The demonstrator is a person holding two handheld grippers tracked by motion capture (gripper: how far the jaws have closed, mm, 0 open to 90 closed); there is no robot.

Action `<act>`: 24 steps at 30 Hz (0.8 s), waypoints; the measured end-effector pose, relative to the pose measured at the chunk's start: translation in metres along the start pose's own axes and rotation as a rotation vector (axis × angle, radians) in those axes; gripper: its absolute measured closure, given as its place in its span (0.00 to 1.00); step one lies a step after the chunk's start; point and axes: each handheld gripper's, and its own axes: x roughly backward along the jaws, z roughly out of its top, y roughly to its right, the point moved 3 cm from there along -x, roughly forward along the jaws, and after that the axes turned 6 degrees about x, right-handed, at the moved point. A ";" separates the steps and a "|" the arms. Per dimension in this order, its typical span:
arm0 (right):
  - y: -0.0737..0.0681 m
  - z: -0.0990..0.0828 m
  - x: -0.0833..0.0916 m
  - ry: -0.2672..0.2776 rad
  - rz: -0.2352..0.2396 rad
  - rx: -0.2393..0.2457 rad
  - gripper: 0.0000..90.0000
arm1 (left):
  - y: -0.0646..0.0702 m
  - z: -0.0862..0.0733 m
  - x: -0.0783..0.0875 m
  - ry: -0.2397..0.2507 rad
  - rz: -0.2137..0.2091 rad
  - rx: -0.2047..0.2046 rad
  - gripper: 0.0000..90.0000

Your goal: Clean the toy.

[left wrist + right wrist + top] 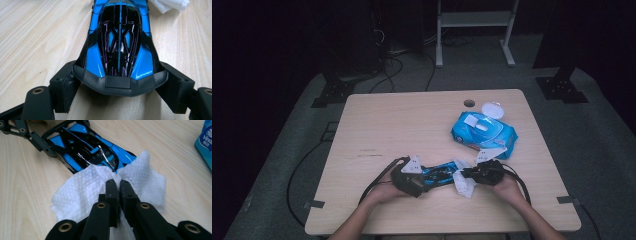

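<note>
On the table, the toy car (439, 173) lies nose rightward.

Your left claw (419, 184) and right claw (466, 176) faced each other near the front edge of the tabletop (412, 120), and the toy car (439, 173) and the white wipe (462, 184) took up all the room between them, so nothing could pass there. Behind your right claw, just beside it, lay the blue wipes pack (484, 131) with its lid (493, 110) flipped up, blocking a straight push away from you on that side. The whole left half and the far left of the tabletop lay open to you. A small round hole (469, 103) sat near the far edge.
</note>
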 end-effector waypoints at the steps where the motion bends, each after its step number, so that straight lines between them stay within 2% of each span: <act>1: 0.003 -0.001 0.000 -0.003 -0.007 -0.003 0.95 | 0.000 0.000 0.000 0.000 -0.001 0.000 0.27; 3: 0.008 -0.001 -0.002 0.000 -0.015 -0.026 0.95 | 0.000 0.000 0.000 0.003 -0.002 0.002 0.27; 8: 0.015 0.013 -0.010 0.020 -0.044 -0.020 0.95 | 0.000 0.000 -0.001 0.007 -0.002 0.004 0.27; 13: 0.020 0.023 -0.022 0.034 -0.041 -0.020 0.95 | -0.001 0.000 0.000 0.004 -0.004 0.005 0.27; 16: 0.022 0.019 -0.019 0.026 -0.046 -0.027 0.95 | -0.001 0.000 0.000 0.005 -0.003 0.004 0.27; 18: 0.021 0.011 -0.014 0.024 -0.039 -0.050 0.95 | -0.001 0.000 0.000 0.006 -0.004 0.003 0.27; 20: 0.019 0.005 -0.008 0.031 -0.036 -0.058 0.95 | -0.001 0.000 0.000 0.005 -0.003 0.004 0.27; 24: 0.009 -0.006 0.000 0.006 -0.020 -0.051 0.95 | -0.001 0.000 0.000 0.004 -0.002 0.004 0.27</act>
